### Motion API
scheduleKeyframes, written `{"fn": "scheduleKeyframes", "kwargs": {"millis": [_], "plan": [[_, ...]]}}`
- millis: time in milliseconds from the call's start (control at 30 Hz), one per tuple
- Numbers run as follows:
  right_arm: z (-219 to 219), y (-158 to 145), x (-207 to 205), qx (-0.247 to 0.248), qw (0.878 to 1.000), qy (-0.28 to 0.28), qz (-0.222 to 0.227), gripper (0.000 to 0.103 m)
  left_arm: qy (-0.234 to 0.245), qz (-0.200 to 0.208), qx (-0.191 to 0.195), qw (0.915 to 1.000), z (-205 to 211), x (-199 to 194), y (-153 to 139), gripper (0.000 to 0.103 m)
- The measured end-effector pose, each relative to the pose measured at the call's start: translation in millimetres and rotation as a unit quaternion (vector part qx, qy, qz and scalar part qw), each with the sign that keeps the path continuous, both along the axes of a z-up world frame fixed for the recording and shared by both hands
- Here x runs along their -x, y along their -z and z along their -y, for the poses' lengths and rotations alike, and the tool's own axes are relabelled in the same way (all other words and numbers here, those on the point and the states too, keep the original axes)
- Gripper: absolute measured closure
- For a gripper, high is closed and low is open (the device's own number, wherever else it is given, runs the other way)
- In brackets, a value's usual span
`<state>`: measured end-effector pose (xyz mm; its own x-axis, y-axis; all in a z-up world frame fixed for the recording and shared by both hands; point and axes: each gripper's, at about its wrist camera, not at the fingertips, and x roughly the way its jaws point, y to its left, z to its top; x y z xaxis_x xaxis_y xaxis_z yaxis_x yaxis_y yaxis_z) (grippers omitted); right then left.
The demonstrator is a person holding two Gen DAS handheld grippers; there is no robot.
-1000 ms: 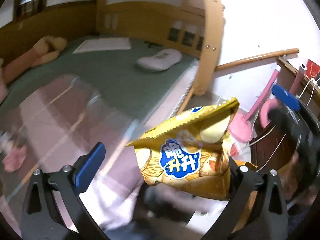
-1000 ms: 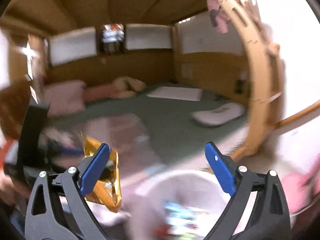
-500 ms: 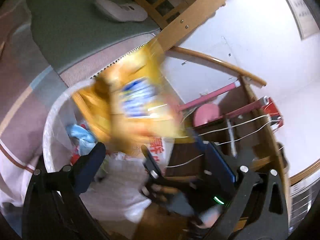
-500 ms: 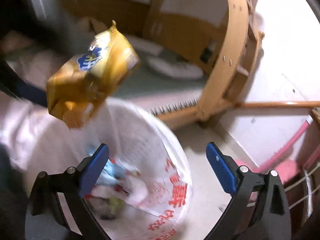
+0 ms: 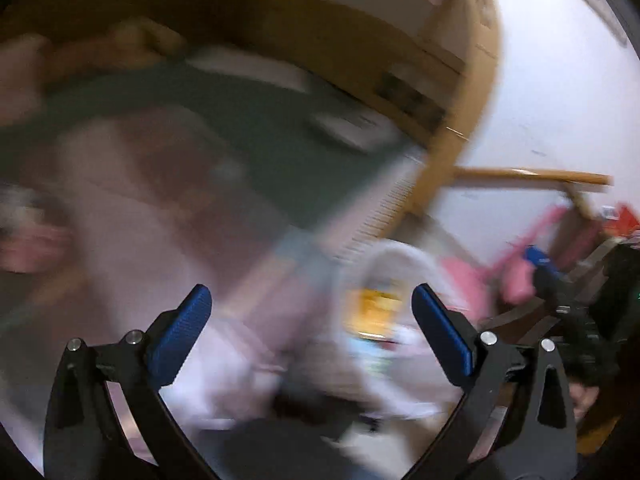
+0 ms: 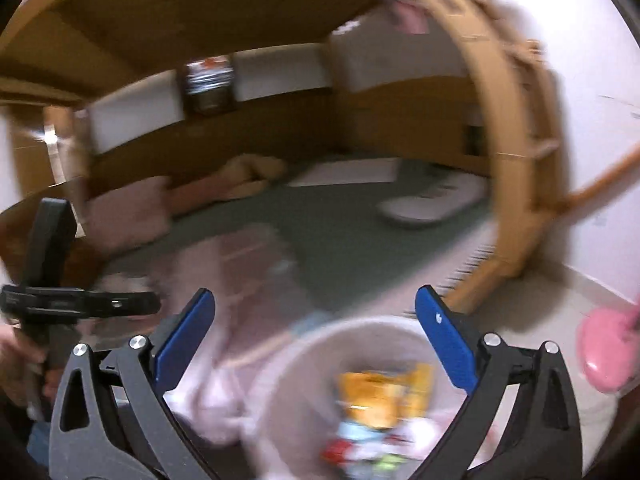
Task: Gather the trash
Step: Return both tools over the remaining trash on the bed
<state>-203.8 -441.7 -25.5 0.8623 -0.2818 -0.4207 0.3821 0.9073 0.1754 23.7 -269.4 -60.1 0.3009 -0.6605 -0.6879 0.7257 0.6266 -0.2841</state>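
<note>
Both claws are spread wide with nothing between their blue pads: the left claw point(image 5: 306, 312) and the right claw point(image 6: 316, 316). A yellow snack bag point(image 6: 380, 394) lies inside the white trash bin point(image 6: 280, 364), on top of other wrappers. Blur smears the bin in the left wrist view. Behind it stretches a bed point(image 6: 340, 236) with a green cover.

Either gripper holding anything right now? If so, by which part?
Nothing held. Left gripper and right gripper are both open with nothing between the fingers. The yellow snack bag lies in the bin, untouched.
</note>
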Motion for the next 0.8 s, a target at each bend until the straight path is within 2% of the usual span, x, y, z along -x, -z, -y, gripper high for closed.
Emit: {"fn": "scheduleKeyframes", "kwargs": {"millis": [67,133,200,267,367,433,500,567,633,667,733,800], "plan": [[-39,2,-43,0.013,0.998,-0.054,-0.013,0.005,-0.055,0.024,-0.03,0.9978,-42,-18,-1,0.003],[-75,3,-79,0.026,0.995,-0.094,-0.025,0.005,-0.109,0.047,-0.069,0.9905,-82,-35,4,0.003],[-109,4,-117,0.033,0.99,-0.131,-0.041,0.005,-0.157,0.062,-0.106,0.9798,-122,-57,12,0.003],[-143,8,-154,0.04,0.983,-0.168,-0.056,0.005,-0.21,0.067,-0.145,0.9646,-167,-79,26,0.003],[-188,22,-220,0.052,0.976,-0.196,-0.085,0.005,-0.269,0.055,-0.178,0.9449,-217,-115,46,0.003],[-212,43,-276,0.044,0.97,-0.205,-0.123,0.005,-0.319,0.031,-0.171,0.9315,-254,-138,56,0.003],[-226,72,-328,0.021,0.965,-0.208,-0.159,0.005,-0.363,-0.004,-0.145,0.9204,-291,-157,63,0.003],[-228,103,-368,-0.034,0.957,-0.201,-0.205,0.005,-0.395,-0.048,-0.1,0.9121,-313,-176,75,0.003],[-217,136,-406,-0.134,0.947,-0.18,-0.231,0.006,-0.402,-0.086,-0.062,0.9093,-329,-189,88,0.003],[-212,148,-417,-0.175,0.94,-0.168,-0.241,0.011,-0.407,-0.103,-0.048,0.9064,-336,-197,95,0.003],[-200,174,-436,-0.26,0.924,-0.139,-0.243,0.016,-0.415,-0.113,-0.033,0.9022,-344,-211,101,0.003],[-196,186,-453,-0.282,0.922,-0.117,-0.239,0.02,-0.426,-0.108,-0.029,0.898,-347,-229,107,0.003]]}}
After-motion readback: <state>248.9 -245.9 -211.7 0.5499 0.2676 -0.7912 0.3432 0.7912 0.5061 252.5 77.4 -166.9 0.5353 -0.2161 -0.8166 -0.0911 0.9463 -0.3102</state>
